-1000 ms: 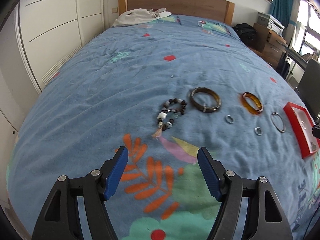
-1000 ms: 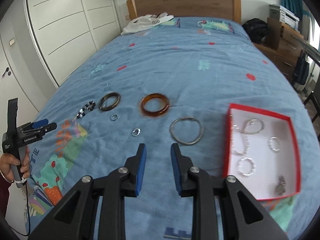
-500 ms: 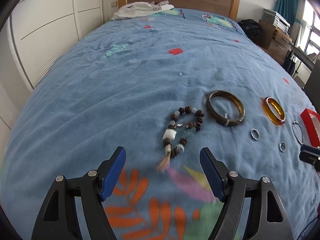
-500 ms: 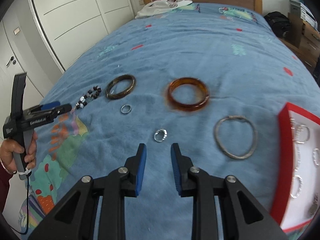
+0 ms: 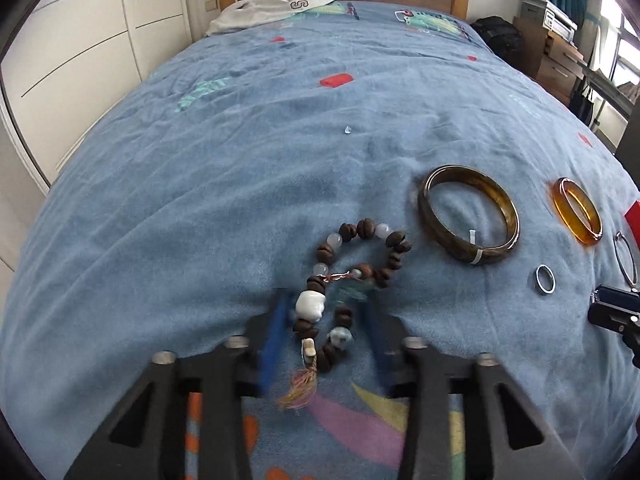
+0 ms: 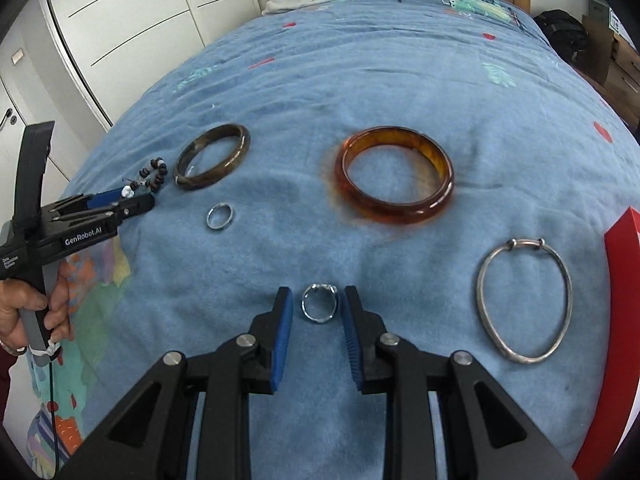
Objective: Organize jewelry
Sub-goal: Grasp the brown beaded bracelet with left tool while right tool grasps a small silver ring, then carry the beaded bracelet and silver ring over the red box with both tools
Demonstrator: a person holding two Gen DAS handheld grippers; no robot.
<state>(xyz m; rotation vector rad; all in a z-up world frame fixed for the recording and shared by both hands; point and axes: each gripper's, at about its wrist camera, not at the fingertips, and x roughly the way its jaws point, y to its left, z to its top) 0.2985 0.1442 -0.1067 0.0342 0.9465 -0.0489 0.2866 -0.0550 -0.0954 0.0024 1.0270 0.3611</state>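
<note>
A black left gripper [image 6: 138, 196] marked "GenRobot.AI" has dropped its blurred, parted jaws astride a brown-and-white beaded bracelet [image 5: 348, 288]; the right gripper [image 6: 318, 308], now lower, straddles a small silver ring [image 6: 319, 307], jaws narrow but not touching it, on a blue patterned bedspread [image 6: 360, 80] beside white wardrobes [image 6: 132, 28].

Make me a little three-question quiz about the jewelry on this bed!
1. True or false: the right gripper has its fingers either side of a silver ring.
2. What sits between the left gripper fingers? A) beaded bracelet B) amber bangle C) silver bangle
3. What colour is the bedspread?

Key: 1 true; 2 A; 3 blue.
</note>
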